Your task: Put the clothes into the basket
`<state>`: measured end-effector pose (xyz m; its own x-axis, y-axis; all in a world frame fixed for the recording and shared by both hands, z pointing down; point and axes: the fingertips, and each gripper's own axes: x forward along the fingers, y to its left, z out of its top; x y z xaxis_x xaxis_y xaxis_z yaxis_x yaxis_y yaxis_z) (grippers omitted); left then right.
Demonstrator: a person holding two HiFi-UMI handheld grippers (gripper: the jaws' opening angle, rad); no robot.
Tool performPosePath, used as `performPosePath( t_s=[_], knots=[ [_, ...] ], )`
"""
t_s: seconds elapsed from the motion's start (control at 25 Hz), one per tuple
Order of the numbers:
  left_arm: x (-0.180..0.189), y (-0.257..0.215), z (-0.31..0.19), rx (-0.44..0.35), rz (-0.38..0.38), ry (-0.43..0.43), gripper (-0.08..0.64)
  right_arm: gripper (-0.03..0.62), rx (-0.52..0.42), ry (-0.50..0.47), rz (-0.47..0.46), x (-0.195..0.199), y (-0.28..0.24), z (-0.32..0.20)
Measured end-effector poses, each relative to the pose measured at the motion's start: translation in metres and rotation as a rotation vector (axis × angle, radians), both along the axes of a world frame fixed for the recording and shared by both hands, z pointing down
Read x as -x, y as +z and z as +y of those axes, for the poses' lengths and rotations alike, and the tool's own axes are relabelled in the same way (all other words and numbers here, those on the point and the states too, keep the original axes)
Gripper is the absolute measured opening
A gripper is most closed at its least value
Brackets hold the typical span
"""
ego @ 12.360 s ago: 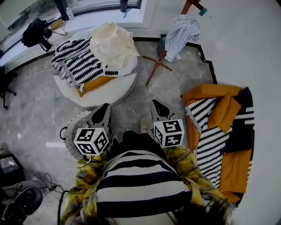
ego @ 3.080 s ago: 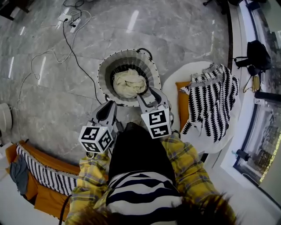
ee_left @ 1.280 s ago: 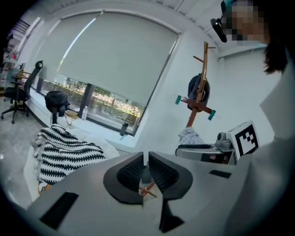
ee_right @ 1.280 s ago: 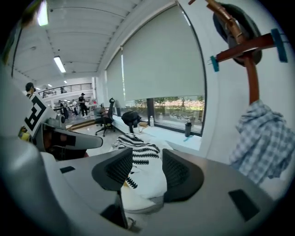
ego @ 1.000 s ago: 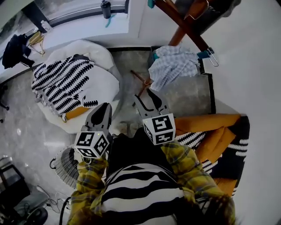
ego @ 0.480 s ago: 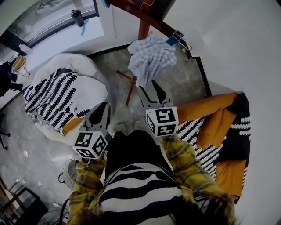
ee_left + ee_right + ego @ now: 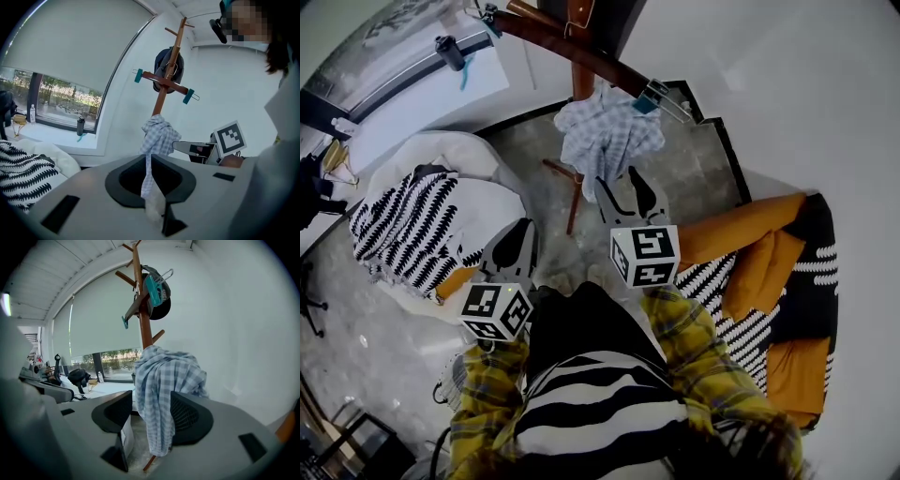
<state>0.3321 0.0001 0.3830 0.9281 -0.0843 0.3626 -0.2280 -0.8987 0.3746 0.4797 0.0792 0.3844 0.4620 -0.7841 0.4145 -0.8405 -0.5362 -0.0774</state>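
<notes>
Blue-checked shirt (image 7: pixel 609 141) hangs on the rack (image 7: pixel 581 58); right gripper (image 7: pixel 620 186) jaws just opening, empty; left gripper (image 7: pixel 521 230) together; basket (image 7: pixel 448 382) contents hidden.

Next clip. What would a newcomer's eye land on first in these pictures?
Most likely the blue-and-white checked shirt draped over the wooden coat stand, top centre of the head view and filling the middle of the right gripper view. After that, the bold black-and-white zigzag throw on the white round seat at left, and the orange-and-zigzag cover at the right edge.
</notes>
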Motion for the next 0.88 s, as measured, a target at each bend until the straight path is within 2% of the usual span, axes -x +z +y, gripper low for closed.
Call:
performPosePath(
  t_s=[0.16, 0.32, 0.88],
  knots=[
    [-0.007, 0.001, -0.003, 0.001, -0.003, -0.004, 0.044, 0.264, -0.024, 0.029, -0.008, -0.015, 0.001, -0.007],
    [-0.009, 0.002, -0.008, 0.001, -0.009, -0.019, 0.044, 0.301, -0.091, 0.087, -0.037, -0.031, 0.0, -0.015],
    [-0.001, 0.019, -0.023, 0.029, -0.045, -0.073, 0.044, 0.344, -0.314, 0.208, -0.206, -0.044, -0.01, -0.05]
  ],
)
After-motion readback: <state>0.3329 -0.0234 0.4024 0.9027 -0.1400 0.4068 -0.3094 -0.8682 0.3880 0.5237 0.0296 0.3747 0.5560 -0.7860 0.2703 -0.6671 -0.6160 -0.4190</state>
